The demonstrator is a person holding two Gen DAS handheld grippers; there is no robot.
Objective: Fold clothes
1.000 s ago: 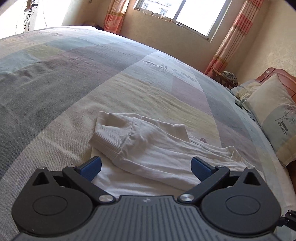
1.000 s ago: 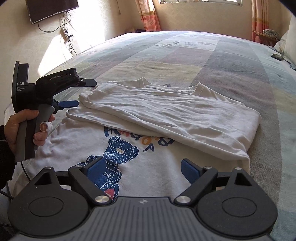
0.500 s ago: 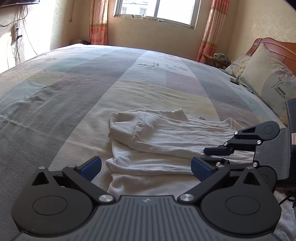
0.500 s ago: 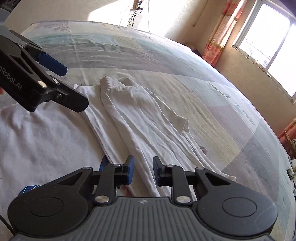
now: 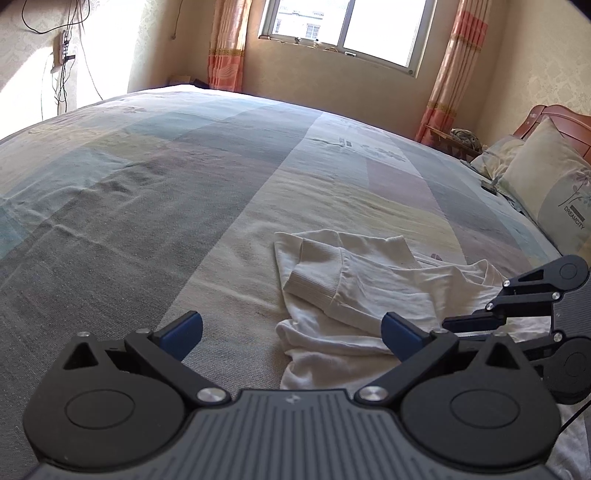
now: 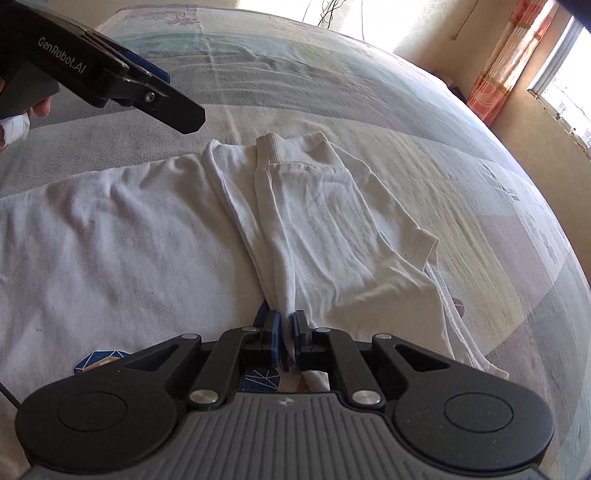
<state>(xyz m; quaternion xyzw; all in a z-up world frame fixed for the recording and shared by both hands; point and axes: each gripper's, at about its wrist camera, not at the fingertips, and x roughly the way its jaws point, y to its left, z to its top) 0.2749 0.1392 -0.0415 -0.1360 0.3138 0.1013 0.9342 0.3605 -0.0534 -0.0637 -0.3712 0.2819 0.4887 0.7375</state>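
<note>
Two grippers: right gripper point(image 6: 285, 325) jaws clenched on folded sleeve of white sweatshirt point(image 6: 147, 236) at 6 o'clock; left gripper point(image 5: 291, 330) jaws released, hovering over bed point(image 5: 166, 192).

White sweatshirt point(image 6: 155, 236), sleeve folded across

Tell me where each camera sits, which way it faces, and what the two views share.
Left wrist: sits behind the open left tool, looking across the bed toward the window; the right tool enters at right.
Right wrist: sits behind the right tool, shut on a fold of the white shirt, looking along it; the left tool and fingers show upper left.
Shared: shirt, bed, curtains.
</note>
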